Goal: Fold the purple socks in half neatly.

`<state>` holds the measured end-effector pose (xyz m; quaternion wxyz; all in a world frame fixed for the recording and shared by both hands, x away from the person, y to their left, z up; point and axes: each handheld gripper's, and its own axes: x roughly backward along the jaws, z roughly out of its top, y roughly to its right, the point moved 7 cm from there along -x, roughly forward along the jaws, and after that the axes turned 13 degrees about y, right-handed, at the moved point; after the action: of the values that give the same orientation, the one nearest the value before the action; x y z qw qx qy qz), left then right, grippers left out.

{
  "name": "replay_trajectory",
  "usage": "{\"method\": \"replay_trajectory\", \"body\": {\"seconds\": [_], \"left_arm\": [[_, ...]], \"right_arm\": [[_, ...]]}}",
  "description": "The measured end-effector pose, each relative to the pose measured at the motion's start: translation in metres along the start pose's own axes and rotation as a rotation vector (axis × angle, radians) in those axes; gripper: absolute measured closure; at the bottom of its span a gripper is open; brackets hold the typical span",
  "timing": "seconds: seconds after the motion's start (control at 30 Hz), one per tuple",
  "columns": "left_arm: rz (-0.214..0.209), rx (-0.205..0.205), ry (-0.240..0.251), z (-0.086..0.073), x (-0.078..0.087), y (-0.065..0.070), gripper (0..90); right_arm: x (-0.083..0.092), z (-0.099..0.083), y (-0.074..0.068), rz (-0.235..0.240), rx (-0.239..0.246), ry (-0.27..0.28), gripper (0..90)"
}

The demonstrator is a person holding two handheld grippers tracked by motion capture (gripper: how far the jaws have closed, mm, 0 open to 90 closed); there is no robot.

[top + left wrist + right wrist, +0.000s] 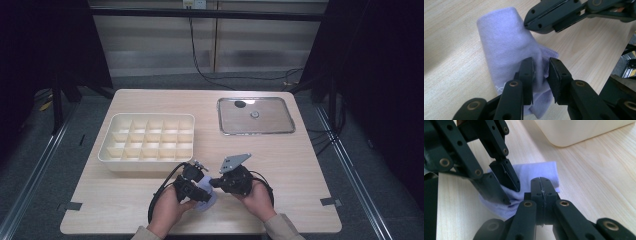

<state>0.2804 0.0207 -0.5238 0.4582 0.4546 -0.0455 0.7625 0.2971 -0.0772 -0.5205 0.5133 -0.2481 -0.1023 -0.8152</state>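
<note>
From the high view, the desk (150, 210) carries a cream divided box (147, 141) at about ten o'clock of its middle and a metal tray (256, 116) at about two o'clock. Near the six o'clock edge two hands meet: the left tongs (204, 196) and the right tongs (214, 183) point toward each other over a pale lilac cloth (209, 199) that lies on the desk between them, well apart from the box and tray. A grey plate stands on top of the right tongs. In the left gripper view, the cloth (509, 50) is a folded, ribbed piece lying on the wood, running from eleven o'clock down to six o'clock. The left tongs (541, 71) stand a little apart with a raised fold of the cloth between the jaws; the left pad touches the fabric, while a thin gap shows at the right pad, so the cloth is not pressed. At one o'clock the right tongs (527, 23) come in with jaws pressed together, their tip touching the cloth's upper edge. In the right gripper view, the right tongs (541, 185) are together, with only a seam between the jaws and nothing gripped, their tip over the cloth (536, 171). At ten o'clock the left tongs (512, 193) reach down onto the cloth, and the box (579, 131) sits at one o'clock.
</note>
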Motion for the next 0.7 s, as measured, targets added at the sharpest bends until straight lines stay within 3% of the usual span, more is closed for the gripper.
{"method": "replay_trajectory", "body": {"seconds": [0.43,0.7], "left_arm": [[0.001,0.005,0.006,0.0,0.001,0.0,68.2],[0.0,0.019,0.016,-0.001,0.001,-0.001,68.4]], "right_arm": [[-0.013,0.001,0.001,0.003,-0.013,0.004,90.0],[-0.018,0.0,0.001,-0.004,0.017,-0.015,90.0]]}}
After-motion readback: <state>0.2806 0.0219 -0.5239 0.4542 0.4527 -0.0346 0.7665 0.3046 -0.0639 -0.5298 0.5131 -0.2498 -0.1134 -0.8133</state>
